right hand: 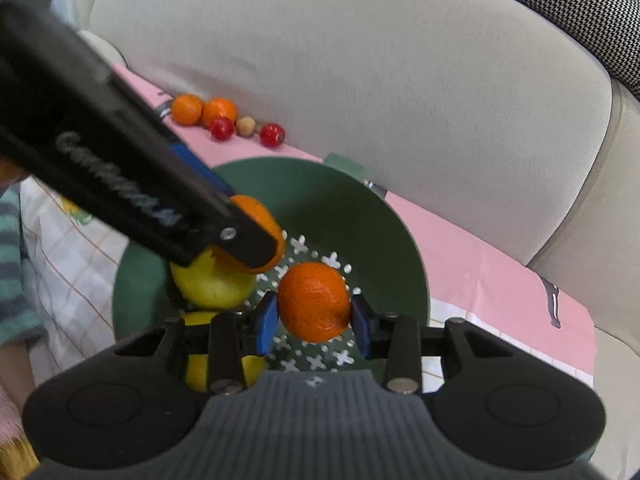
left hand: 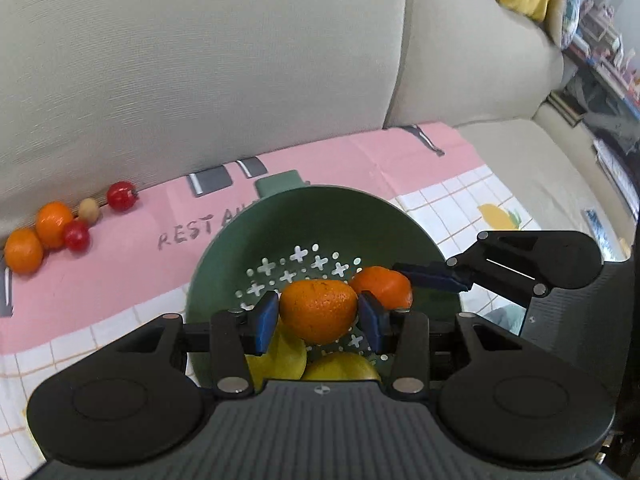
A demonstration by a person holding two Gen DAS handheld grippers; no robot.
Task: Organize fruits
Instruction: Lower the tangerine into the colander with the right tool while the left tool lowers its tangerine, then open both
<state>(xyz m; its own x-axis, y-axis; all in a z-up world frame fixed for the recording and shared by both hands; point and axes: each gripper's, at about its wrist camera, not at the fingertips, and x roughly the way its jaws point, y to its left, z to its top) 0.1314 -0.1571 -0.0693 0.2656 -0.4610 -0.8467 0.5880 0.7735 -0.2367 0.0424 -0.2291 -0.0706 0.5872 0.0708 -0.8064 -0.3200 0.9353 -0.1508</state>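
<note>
Blue pads of the left gripper are clamped on either flank of an orange, which is held over the green colander. In the same way, a second orange is pinched between the pads of the right gripper, also above the perforated floor of the colander. Both jaws are closed on fruit, with no gap seen between pad and peel.

Each orange appears to be gripped across its widest part, probably so that the round, slippery skin is kept from rolling out. The left-hand orange is slightly flattened: its long axis is laid roughly sideways, from pad to pad. The right-hand orange looks nearly round, a little taller than wide, so its longer axis is set about upright; where its stem end points cannot be told.

Beneath the held fruit, two lemons are seen lying in the colander, which suggests that it is being used as the collecting place. It is judged that the two oranges are about to be let go there.

Farther out, on the pink cloth against the sofa back, two more oranges, two red fruits and one small pale fruit are left in a loose row, well apart from the colander.
</note>
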